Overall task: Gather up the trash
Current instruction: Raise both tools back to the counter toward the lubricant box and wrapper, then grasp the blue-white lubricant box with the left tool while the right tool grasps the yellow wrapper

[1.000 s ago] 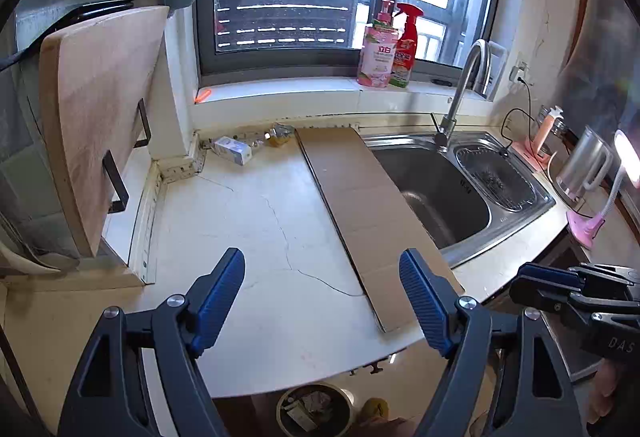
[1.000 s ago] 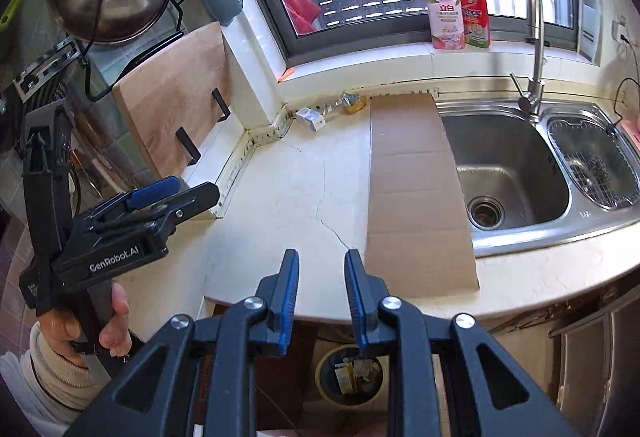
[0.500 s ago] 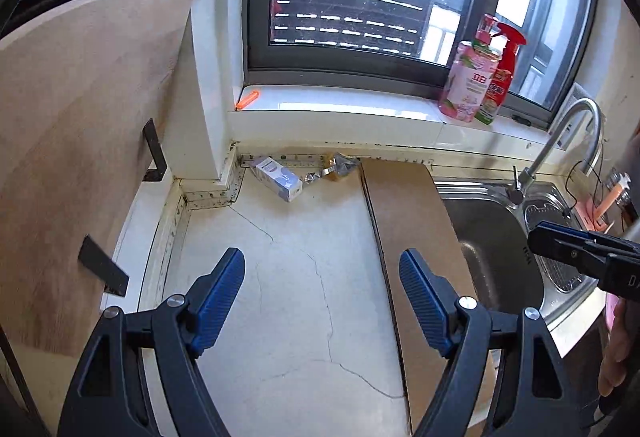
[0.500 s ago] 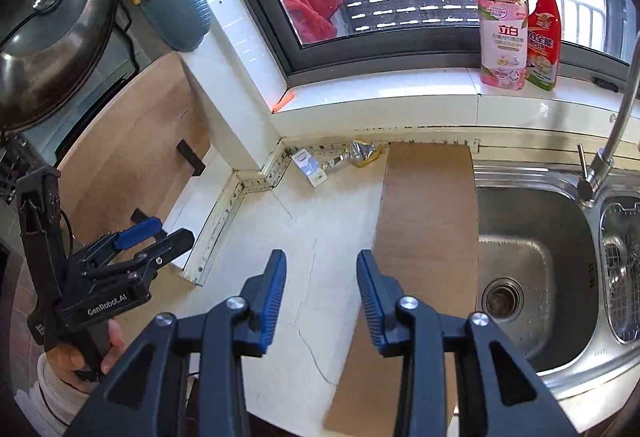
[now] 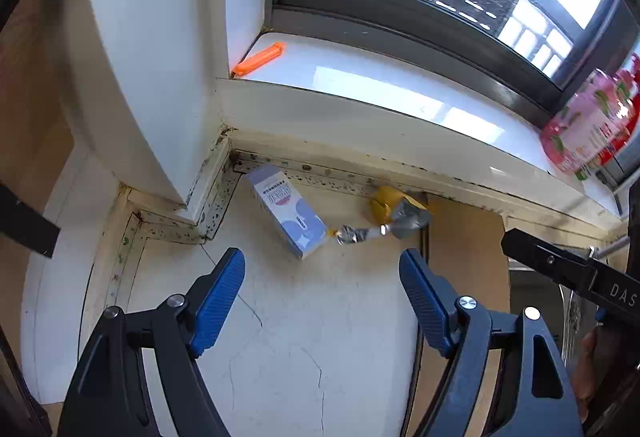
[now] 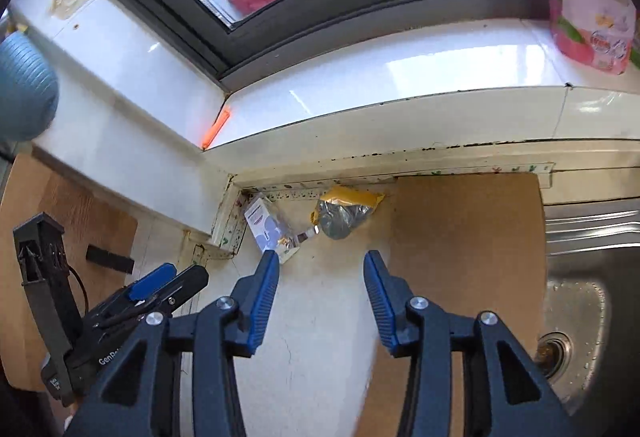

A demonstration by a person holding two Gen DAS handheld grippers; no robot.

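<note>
Your left gripper (image 5: 322,269) has its fingers spread wide over the desk (image 5: 320,317), nothing between them. Your right gripper (image 6: 320,269) has its fingers parted and empty; the last readings differ too little to call them moving.

The trash lies in the back corner of the desk, against the wall under the sill (image 5: 360,85): a small box (image 5: 286,211) and, just right of it, a crumpled yellow-and-silver wrapper (image 5: 396,215) touching the edge of the cardboard sheet (image 5: 464,249). Both items sit just beyond the fingertips, apart from them. The sink (image 6: 580,277) lies right of the cardboard.
</note>
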